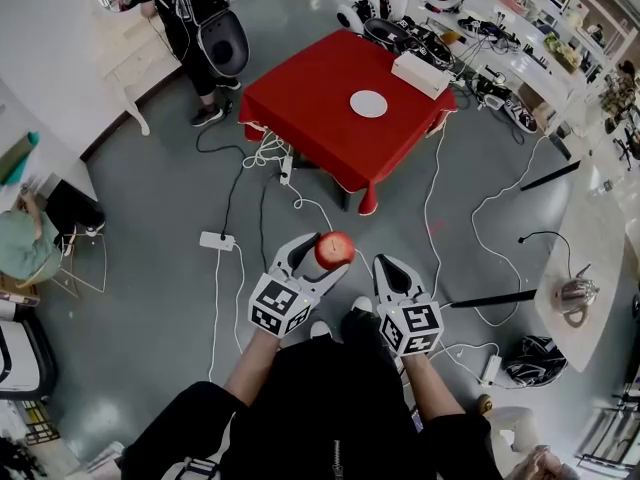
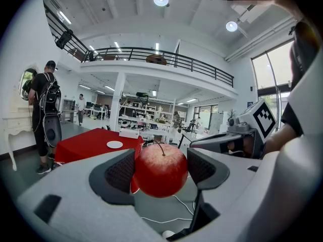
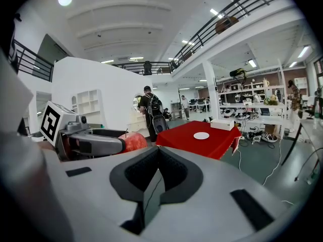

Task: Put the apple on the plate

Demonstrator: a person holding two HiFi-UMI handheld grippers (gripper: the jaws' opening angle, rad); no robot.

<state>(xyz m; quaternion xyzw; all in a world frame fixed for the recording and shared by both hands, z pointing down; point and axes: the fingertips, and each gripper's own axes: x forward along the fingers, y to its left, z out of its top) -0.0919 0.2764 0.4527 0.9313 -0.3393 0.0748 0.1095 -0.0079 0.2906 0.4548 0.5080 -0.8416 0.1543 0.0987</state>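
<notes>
— Nearest to me, low in the head view, are my two grippers, held out over the grey floor [image 1: 150, 268].

— What does the left one have?

— My left gripper [image 1: 325, 256] is clamped on the apple [image 2: 160, 169]. Its own view shows the red fruit squeezed between the two dark pads [image 2: 121, 173], touching both, with the stem pointing up.

— And the right?

— My right gripper [image 3: 154, 178] carries nothing. Its jaws are pressed together, with only a thin seam between them. It sits just beside the left one, and the apple shows past the left gripper's side in the right gripper view.

— Where is the plate?

— The plate [image 1: 368, 103] lies on the table [image 1: 310, 108], which has a red cloth over it and stands ahead of me across the floor. A white box [image 1: 421, 73] rests near the table's far edge, apart from the plate.

— So how does the apple stand to it?

— It is in the air, well apart from the plate, between me and the table. White cables [image 1: 300, 203] trail over the floor below and ahead. A person [image 1: 195, 18] stands off to the left beyond the table.
</notes>
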